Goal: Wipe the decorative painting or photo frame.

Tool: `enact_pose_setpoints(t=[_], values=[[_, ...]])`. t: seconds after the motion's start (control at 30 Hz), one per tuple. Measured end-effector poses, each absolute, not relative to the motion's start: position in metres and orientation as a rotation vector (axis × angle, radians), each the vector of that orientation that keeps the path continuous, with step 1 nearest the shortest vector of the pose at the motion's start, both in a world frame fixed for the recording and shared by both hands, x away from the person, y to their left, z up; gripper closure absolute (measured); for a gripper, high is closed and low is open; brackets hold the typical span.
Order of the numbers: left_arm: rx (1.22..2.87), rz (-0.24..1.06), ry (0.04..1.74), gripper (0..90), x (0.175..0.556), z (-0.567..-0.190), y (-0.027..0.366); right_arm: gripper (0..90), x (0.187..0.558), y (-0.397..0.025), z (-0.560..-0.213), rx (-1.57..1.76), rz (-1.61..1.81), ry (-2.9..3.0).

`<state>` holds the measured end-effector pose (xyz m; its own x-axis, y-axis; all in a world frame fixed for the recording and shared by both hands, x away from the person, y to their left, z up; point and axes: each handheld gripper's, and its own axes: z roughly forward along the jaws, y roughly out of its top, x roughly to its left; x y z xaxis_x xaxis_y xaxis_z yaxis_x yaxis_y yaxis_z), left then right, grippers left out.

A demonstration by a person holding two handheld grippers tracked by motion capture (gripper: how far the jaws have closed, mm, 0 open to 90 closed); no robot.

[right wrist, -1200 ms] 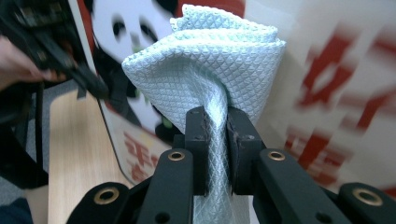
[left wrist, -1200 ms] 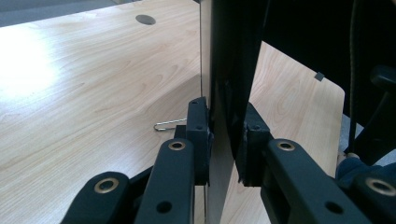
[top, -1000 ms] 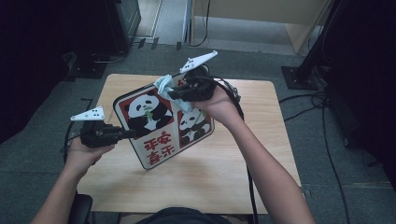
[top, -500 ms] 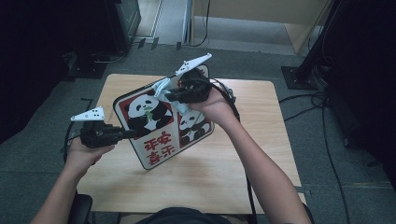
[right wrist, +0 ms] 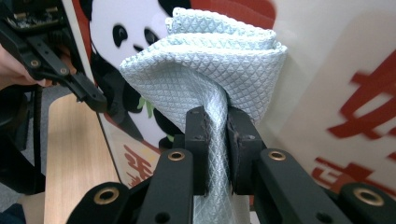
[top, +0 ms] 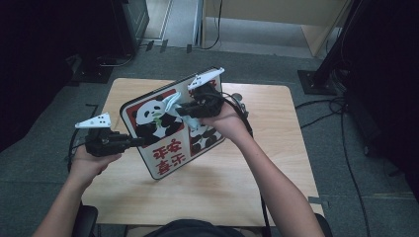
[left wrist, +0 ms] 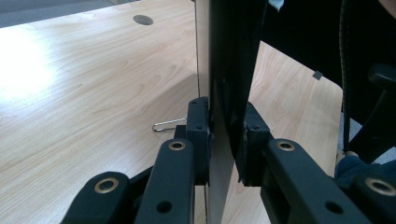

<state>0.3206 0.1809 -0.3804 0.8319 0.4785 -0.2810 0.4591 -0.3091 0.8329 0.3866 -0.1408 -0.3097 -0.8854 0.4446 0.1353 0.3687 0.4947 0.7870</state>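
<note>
1. Right gripper (right wrist: 215, 140): jaws drawn nearly together, pinching a gathered neck of pale blue cloth (right wrist: 210, 65) between the pads. In the right gripper view it stands at lower centre; in the high view it sits just above frame centre (top: 184, 109).
2. Pale blue cloth: waffle-textured and folded, it fans out above the jaws into a thick wad. The wad lies against the printed face of the panda board (right wrist: 327, 70); contact looks likely, though the exact touching edge cannot be made out. In the high view the cloth (top: 170, 102) shows as a small light patch left of the right gripper.
3. Left gripper (left wrist: 224, 140): jaws closed onto the thin edge of the panda board (left wrist: 229, 70), one pad on each face. It occupies the bottom centre of the left gripper view and the centre left of the high view (top: 132, 142).
4. Panda board: a flat panel with rounded corners, printed with pandas and red characters. It is held tilted up off the table, in the centre of the high view (top: 163, 148).
5. Table (top: 276, 163): light wood, beneath the board. A metal paper clip (left wrist: 168, 125) lies on it, at middle left of the left gripper view, just beside the left jaw.
6. Hands: left hand (top: 91, 160) at lower left of the high view, right hand (top: 227, 123) right of centre.
</note>
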Motion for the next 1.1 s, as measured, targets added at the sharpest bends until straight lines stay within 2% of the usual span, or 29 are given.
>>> enact_pose_setpoints(t=[1.1], values=[[1.952,0.028,0.696,78.5,0.320,-0.380,0.181,80.9,0.371,-0.149,-0.382,0.790,1.360,2.715]])
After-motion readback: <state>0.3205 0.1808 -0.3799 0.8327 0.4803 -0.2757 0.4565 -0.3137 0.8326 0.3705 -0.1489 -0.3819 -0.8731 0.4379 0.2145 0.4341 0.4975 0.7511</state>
